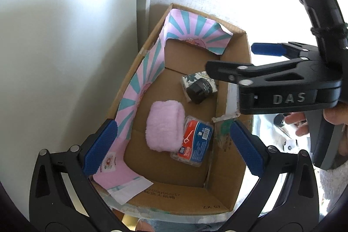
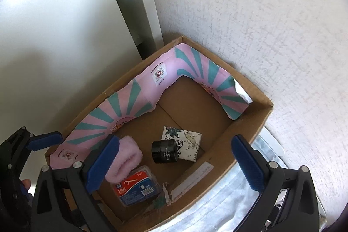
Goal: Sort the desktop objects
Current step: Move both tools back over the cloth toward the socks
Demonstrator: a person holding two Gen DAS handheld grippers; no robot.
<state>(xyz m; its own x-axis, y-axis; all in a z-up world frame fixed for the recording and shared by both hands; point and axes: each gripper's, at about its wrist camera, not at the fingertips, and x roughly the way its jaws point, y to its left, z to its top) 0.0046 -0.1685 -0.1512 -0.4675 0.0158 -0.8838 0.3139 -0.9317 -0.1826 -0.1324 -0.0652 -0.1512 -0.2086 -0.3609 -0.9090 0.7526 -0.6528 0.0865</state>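
An open cardboard box (image 1: 236, 51) (image 2: 263, 110) lined with pink and teal striped paper holds a pink fluffy cloth roll (image 1: 164, 125) (image 2: 130, 158), a red and blue packet of floss picks (image 1: 193, 144) (image 2: 136, 186), a small black jar (image 1: 199, 89) (image 2: 164, 151) and a flowered tissue pack (image 1: 195, 76) (image 2: 187, 140). My left gripper (image 1: 174, 147) hovers open and empty above the box's near end. My right gripper (image 2: 174, 162) is open and empty above the box; it also shows in the left wrist view (image 1: 230, 62) over the box's right wall.
The box stands against a white textured wall (image 2: 250, 25) with a grey post (image 2: 139, 3) behind its far corner. A white cloth-like surface (image 2: 217, 206) lies beside the box's right wall. The left gripper shows at the left edge of the right wrist view (image 2: 43, 140).
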